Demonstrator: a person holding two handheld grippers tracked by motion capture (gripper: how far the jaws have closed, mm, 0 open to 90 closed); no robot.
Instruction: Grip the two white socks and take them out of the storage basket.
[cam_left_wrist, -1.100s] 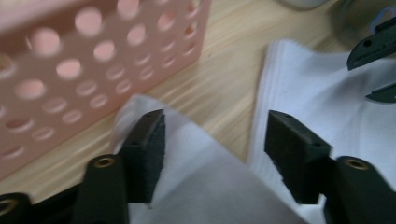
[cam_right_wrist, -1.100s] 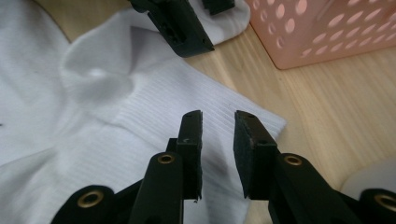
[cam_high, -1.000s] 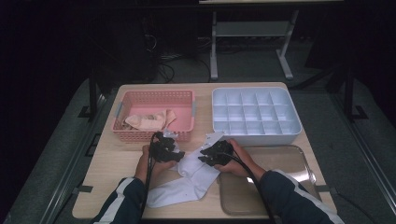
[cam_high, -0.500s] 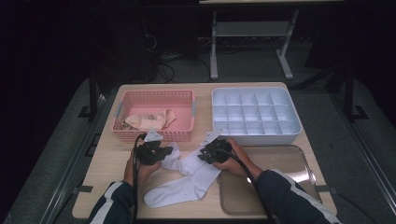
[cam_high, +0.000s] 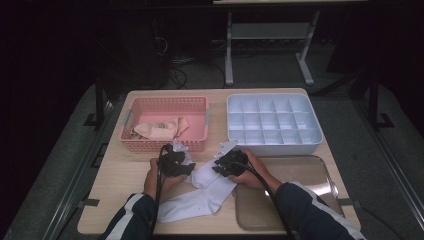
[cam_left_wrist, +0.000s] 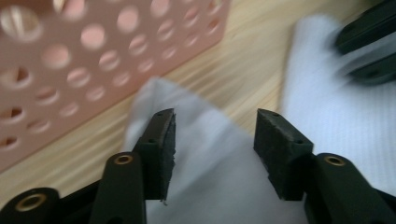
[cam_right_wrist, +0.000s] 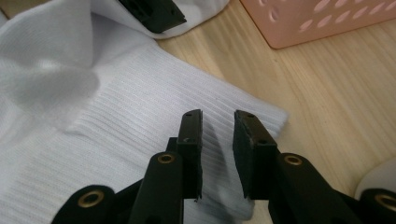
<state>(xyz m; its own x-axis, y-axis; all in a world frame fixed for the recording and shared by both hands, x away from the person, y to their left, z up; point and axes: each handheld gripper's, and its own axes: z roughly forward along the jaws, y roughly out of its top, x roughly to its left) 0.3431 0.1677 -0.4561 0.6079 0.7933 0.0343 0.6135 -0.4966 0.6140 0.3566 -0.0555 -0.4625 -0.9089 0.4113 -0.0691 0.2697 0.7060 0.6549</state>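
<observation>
White sock (cam_high: 200, 192), two hand-held grippers, one pink basket (cam_high: 165, 125)

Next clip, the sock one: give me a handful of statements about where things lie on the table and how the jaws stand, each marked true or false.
1. The white sock lies on the table, in front of the pink basket. True.
2. The left gripper is clamped shut on the sock. False: its jaws stand apart above the cloth, and they have just been opening.
3. The pink basket holds beige cloth. True.
4. The white divider tray has socks in its compartments. False: the compartments look empty.
5. The right gripper has its jaws over the ribbed part of the sock, with a narrow gap between them. True.
6. The clear tray sits left of the basket. False: it lies at the near right, in front of the divider tray.
</observation>
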